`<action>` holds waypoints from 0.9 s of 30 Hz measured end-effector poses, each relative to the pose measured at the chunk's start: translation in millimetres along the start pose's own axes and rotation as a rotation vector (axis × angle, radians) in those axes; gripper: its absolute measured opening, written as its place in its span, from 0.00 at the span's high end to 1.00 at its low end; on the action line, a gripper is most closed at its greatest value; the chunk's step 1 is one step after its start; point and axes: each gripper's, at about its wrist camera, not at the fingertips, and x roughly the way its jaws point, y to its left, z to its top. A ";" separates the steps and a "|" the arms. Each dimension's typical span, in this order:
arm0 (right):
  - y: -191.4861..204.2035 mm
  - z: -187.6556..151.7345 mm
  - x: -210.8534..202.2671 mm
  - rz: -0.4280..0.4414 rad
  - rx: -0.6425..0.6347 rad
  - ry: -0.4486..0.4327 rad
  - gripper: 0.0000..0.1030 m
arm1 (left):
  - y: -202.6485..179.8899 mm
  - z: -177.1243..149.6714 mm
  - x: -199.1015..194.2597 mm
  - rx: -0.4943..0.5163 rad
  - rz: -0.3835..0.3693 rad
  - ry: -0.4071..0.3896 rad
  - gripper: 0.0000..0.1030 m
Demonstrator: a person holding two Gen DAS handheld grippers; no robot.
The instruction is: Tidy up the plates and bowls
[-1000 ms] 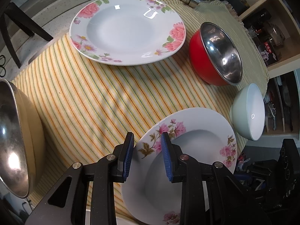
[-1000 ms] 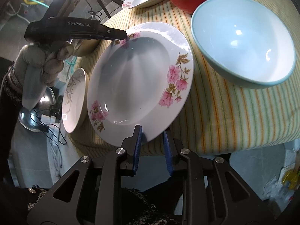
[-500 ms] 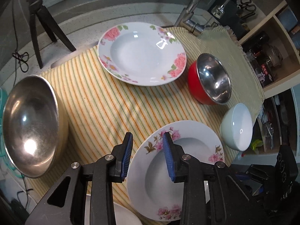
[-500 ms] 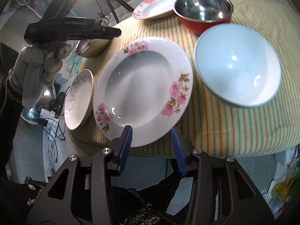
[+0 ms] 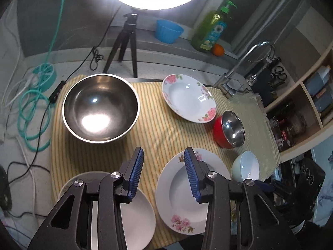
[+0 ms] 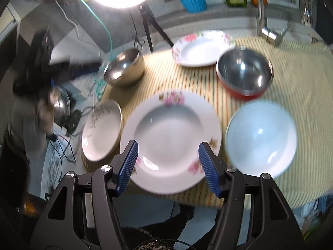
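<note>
Left wrist view: your left gripper (image 5: 164,170) hangs over the striped cloth (image 5: 158,129); its jaws are opening and nothing is between them. The near plate (image 5: 183,191) lies flat on the cloth, hollow side up, just right of the gripper; being round, it has no long axis. A plain plate (image 5: 137,216) lies just beside it on the left. Further away stand the steel bowl (image 5: 101,108), the far plate (image 5: 188,98), the red bowl (image 5: 229,130) and the pale bowl (image 5: 245,169), all mouth up.

In the blurred right wrist view, your right gripper (image 6: 167,164) is also opening; the near plate (image 6: 170,133) lies below it, untouched.
</note>
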 end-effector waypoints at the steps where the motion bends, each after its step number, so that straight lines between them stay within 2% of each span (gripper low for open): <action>1: -1.3 7.9 -4.3 0.005 0.000 -0.012 0.39 | 6.6 -4.0 -1.4 -0.033 0.002 -0.009 0.57; 7: -15.7 56.3 -28.5 0.030 -0.006 -0.046 0.39 | 20.9 -14.2 0.7 -0.140 -0.006 -0.018 0.55; 11: -48.9 96.3 -47.3 0.018 0.015 -0.060 0.39 | 4.8 -8.6 8.9 -0.129 -0.027 -0.034 0.55; 15: -85.2 130.6 -49.0 0.031 -0.011 -0.025 0.39 | -11.5 -1.6 21.5 -0.165 -0.036 -0.066 0.55; 18: -107.5 152.0 -40.8 0.015 -0.068 0.005 0.39 | -24.9 2.2 38.0 -0.226 -0.036 -0.095 0.55; 20: -127.4 171.7 -25.3 0.059 -0.070 0.061 0.39 | -32.5 5.3 51.6 -0.268 -0.038 -0.115 0.55; 27: -134.5 211.8 21.3 0.083 -0.220 0.142 0.54 | -47.2 23.8 97.5 -0.384 -0.030 -0.142 0.55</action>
